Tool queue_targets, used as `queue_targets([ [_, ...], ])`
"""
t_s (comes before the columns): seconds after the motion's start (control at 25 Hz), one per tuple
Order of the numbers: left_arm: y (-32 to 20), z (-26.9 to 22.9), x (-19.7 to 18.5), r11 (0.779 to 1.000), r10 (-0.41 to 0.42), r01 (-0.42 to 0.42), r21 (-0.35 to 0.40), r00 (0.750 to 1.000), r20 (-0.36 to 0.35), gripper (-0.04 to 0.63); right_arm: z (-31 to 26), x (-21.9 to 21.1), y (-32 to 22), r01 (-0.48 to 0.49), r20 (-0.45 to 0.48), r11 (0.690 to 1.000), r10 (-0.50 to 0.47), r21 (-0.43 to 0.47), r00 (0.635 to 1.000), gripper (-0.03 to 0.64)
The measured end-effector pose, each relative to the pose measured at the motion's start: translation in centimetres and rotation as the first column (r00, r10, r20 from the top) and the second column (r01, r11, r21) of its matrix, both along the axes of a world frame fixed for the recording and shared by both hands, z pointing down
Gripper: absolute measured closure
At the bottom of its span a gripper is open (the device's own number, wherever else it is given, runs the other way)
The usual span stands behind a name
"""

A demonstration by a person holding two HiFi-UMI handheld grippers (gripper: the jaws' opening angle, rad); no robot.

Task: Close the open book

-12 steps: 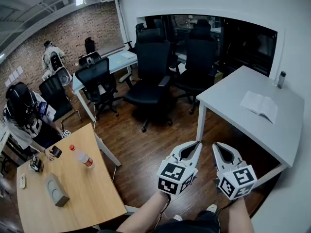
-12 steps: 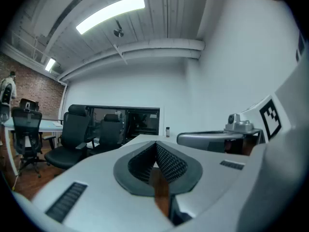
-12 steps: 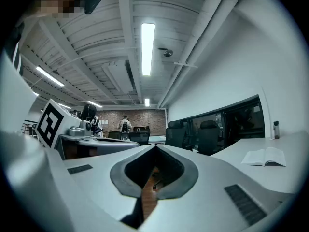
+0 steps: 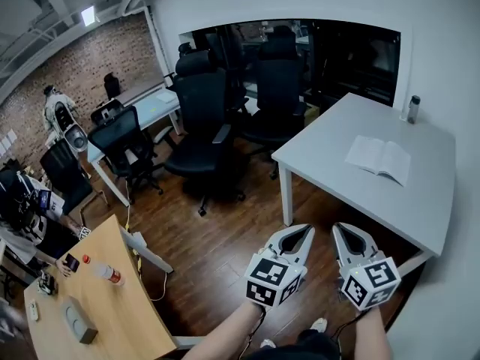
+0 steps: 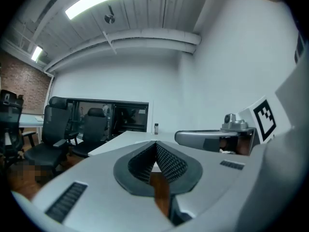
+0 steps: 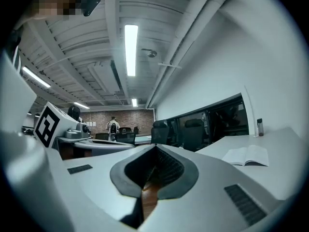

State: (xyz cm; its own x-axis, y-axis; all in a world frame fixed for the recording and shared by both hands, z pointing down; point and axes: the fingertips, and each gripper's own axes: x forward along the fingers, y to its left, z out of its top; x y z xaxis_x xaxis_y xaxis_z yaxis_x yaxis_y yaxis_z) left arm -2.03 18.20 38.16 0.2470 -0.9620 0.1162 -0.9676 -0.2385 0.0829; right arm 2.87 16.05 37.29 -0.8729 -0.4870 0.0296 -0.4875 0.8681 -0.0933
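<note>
Low in the middle of the frame, my left grey plastic claw [image 4: 298, 235] presses its ribbed black pads [image 5: 169, 163] together, empty. Just right of it, my right claw [image 4: 346, 235] is likewise closed and empty. At upper right, the open white paper book [image 4: 379, 158] lies flat on the smooth pale grey table [image 4: 322, 156].

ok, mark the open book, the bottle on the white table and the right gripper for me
open book [image 4: 379, 158], head view, on its centre fold
bottle [image 4: 413, 109], head view, on the middle of its body
right gripper [image 4: 346, 228], head view, at its shut jaw tips
</note>
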Motion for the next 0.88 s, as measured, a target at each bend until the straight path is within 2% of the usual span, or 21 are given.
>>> queue_targets([
  [0.28, -7.9, 0.7, 4.4, 0.998, 0.063, -0.063, -0.005, 0.998, -0.002, 0.591, 0.7, 4.9, -7.9, -0.067, 0.015, 0.998, 0.068, -0.009, 0.998, 0.611],
  [0.6, -14.6, 0.5, 9.1, 0.993, 0.108, -0.109, -0.034, 0.994, -0.013, 0.591, 1.0, 10.4, -14.1, -0.141, -0.008, 0.989, 0.141, -0.052, 0.99, 0.611],
  [0.88, -20.7, 2.5, 10.2, 0.981, 0.187, -0.188, -0.057, 0.982, -0.009, 0.591, 3.3, 11.5, -19.6, -0.223, -0.033, 0.972, 0.221, -0.078, 0.975, 0.611],
])
